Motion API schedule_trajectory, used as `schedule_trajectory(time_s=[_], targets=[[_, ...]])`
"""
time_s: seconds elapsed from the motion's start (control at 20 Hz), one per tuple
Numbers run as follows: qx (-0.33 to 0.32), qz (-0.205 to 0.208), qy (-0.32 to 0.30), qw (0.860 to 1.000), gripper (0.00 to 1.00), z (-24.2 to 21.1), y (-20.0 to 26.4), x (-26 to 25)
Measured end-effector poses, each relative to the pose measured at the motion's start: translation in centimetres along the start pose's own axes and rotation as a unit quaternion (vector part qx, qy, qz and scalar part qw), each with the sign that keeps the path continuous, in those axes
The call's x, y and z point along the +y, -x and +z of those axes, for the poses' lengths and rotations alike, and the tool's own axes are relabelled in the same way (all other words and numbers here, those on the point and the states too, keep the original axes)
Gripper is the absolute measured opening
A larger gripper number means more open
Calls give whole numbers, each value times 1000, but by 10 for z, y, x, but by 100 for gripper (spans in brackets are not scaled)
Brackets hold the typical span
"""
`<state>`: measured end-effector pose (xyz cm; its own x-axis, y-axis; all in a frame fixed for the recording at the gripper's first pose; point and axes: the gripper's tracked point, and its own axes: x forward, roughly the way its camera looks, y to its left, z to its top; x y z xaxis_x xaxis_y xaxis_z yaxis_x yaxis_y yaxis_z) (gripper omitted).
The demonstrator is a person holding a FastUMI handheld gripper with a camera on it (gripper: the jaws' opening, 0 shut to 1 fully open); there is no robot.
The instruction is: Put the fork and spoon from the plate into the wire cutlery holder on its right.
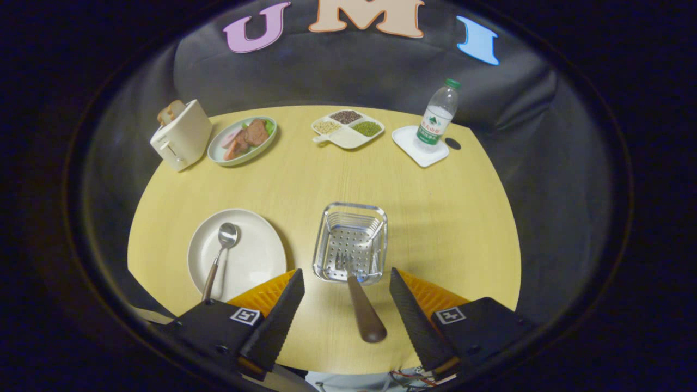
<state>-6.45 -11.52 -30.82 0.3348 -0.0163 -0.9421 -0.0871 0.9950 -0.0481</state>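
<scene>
The wire cutlery holder [351,242] stands on the yellow table just ahead of my fingers. A fork [359,302] with a brown handle rests with its tines inside the holder and its handle leaning out over the near rim, pointing back between my fingers. To the holder's left sits a white plate [256,256] with a spoon [219,258] lying on it, bowl away from me, brown handle toward me. My gripper [347,283] is open above the table, its fingers wide apart on either side of the fork's handle, touching nothing.
At the table's far side stand a cream toaster [179,136] with bread, a green plate of food [243,140], a divided dish of grains [348,128], and a water bottle [437,117] on a white tray [420,147].
</scene>
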Motion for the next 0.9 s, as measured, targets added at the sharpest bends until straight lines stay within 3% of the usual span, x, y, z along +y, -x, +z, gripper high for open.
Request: schedule_trajectory(time_s=[0.1, 0.4, 0.9], targets=[[-26, -3, 2, 1000, 99, 9, 3, 4], [-118, 4, -2, 993, 100, 40, 20, 25], [-248, 53, -8, 967, 99, 76, 44, 94]])
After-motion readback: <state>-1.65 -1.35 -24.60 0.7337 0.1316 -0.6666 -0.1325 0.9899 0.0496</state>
